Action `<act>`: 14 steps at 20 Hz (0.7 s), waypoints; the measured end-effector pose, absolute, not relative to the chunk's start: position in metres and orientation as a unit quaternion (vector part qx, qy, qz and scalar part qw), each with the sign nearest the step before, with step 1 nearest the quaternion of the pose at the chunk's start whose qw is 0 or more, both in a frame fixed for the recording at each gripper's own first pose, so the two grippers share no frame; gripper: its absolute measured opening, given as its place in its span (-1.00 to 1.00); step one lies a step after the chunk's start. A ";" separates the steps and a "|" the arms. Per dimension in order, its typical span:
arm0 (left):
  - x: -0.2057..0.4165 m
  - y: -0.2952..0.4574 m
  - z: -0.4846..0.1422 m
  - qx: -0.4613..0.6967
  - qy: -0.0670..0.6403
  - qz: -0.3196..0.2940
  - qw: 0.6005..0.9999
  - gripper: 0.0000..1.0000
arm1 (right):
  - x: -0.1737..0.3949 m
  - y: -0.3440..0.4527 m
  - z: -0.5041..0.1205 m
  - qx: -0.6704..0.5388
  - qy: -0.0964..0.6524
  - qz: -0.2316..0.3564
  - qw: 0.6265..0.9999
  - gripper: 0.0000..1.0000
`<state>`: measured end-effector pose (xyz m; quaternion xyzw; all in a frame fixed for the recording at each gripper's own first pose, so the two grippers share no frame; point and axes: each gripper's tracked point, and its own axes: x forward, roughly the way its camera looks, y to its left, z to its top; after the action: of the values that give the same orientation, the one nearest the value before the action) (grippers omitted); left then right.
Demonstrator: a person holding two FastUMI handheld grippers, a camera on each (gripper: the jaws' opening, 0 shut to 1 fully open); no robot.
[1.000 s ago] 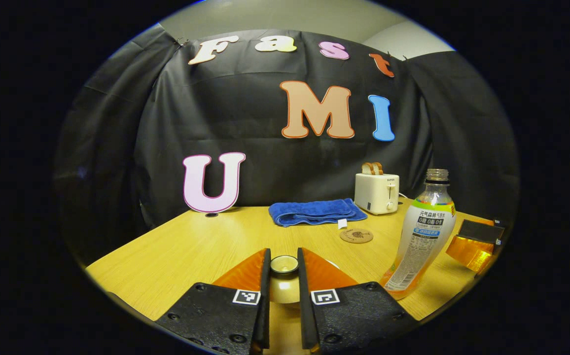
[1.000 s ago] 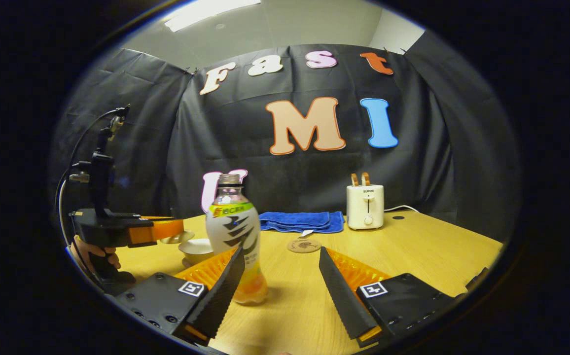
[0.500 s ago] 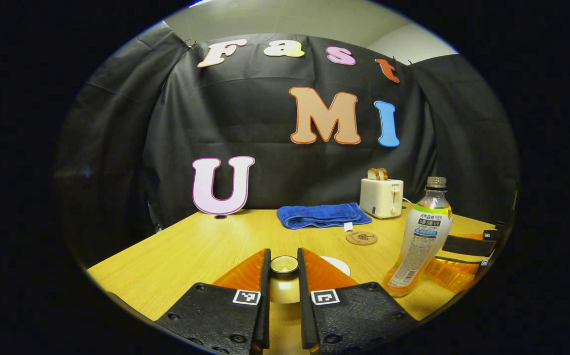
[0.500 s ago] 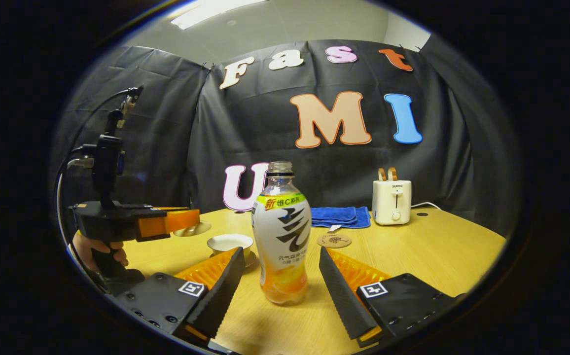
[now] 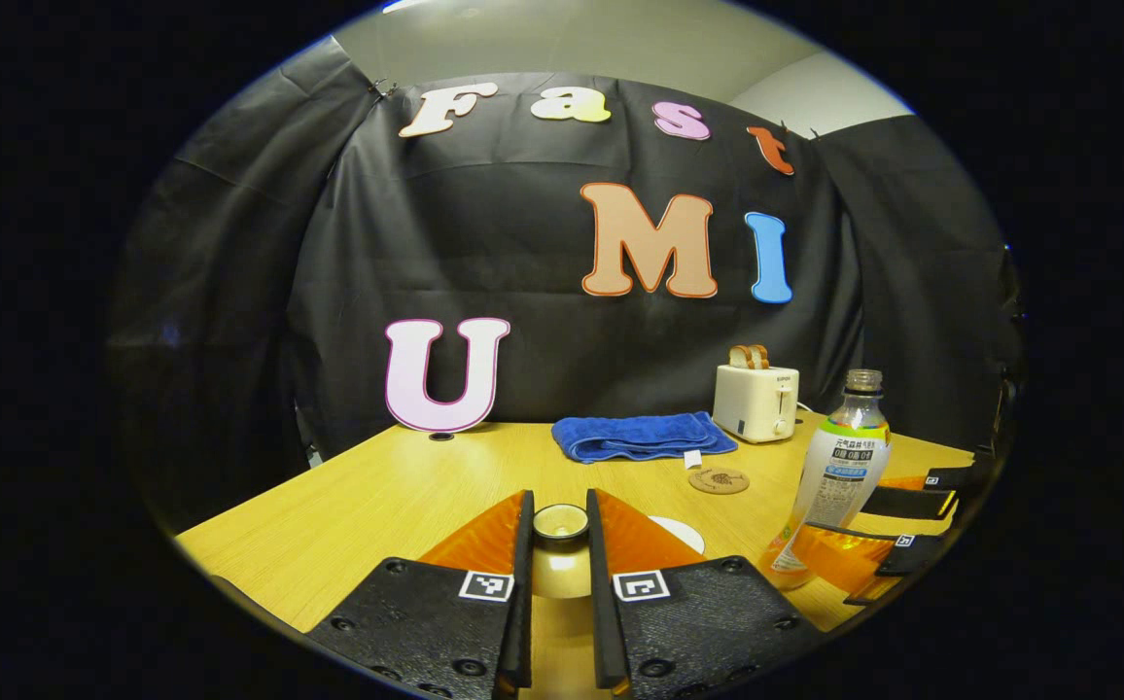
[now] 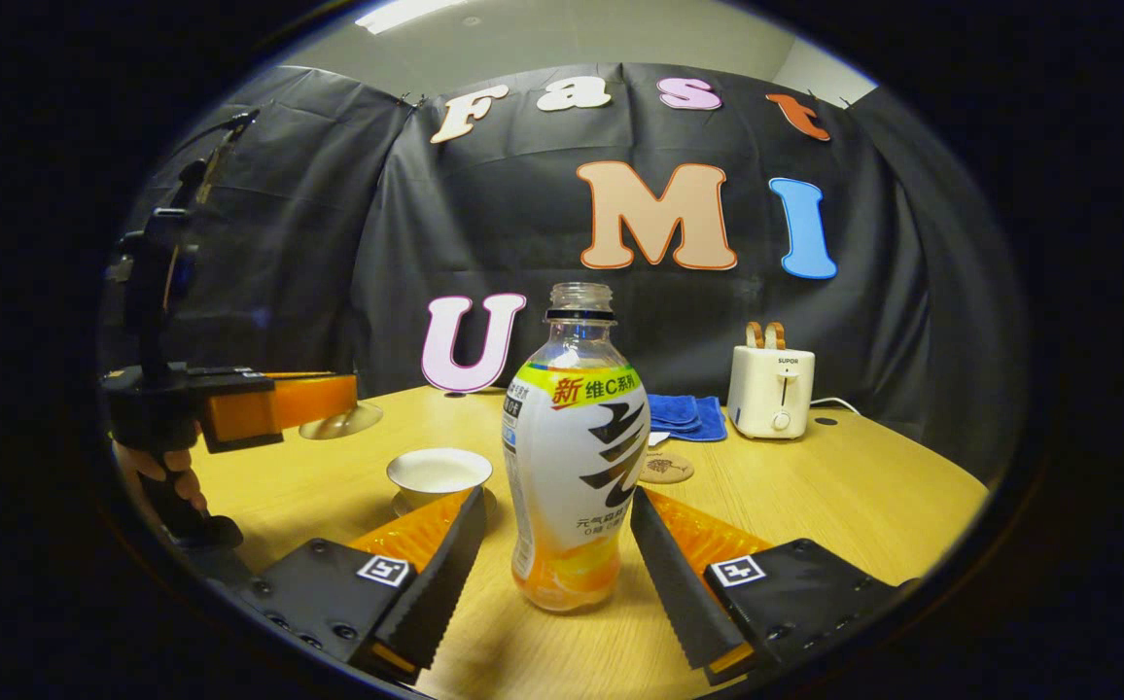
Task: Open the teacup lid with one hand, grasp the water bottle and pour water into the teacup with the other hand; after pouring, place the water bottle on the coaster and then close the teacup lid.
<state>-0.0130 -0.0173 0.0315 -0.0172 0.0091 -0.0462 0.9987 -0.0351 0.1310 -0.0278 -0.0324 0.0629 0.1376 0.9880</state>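
Wooden worktop (image 6: 863,486) runs to the black cloth wall, pale grain, bare across its left half in the left gripper view. Left gripper (image 5: 559,544) held up above the worktop, fingers (image 5: 523,583) pressed in on the knob of the teacup lid (image 5: 560,525), lid lifted off; from the right gripper view the same gripper (image 6: 333,399) sits at far left in a hand (image 6: 158,472), the lid (image 6: 340,421) hanging under its tips, up and to the left of the cup. Right gripper (image 6: 554,544) low at the worktop, fingers (image 6: 445,574) spread wide either side of the water bottle (image 6: 577,457), a gap on both sides, neither finger touching; from the left gripper view the bottle (image 5: 839,467) stands at right with that gripper's fingers flanking its lower half. Bottle upright, uncapped, a little orange-tinted liquid at the bottom, standing on bare worktop. White toaster (image 6: 771,389) at the back right near the wall, two slices poking out, cord trailing right. Folded blue towel (image 5: 640,436) lies left of the toaster. Teacup (image 6: 439,473) open, on its saucer, just left of the bottle and behind the right gripper's left finger. Round coaster (image 5: 719,480) lies in front of the towel, nothing on it, apart from the bottle.
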 end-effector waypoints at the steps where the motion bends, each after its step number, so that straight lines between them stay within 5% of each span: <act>1: -0.013 -0.017 0.032 -0.019 0.007 -0.047 0.999 -0.53 | -0.034 0.130 -0.028 -0.034 0.064 0.132 0.989 0.89; 7: -0.013 -0.009 0.035 -0.020 0.008 -0.045 0.999 -0.55 | -0.027 0.131 -0.025 -0.056 0.068 0.117 0.989 0.42; 14: -0.013 0.005 0.034 -0.030 0.014 -0.034 0.999 -0.55 | -0.009 0.123 -0.016 -0.178 0.051 0.103 0.977 0.43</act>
<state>-0.0126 0.0049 0.0340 -0.0303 0.0139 -0.0341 0.9989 -0.0091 0.1228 -0.0157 -0.1779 0.0513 0.1031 0.9773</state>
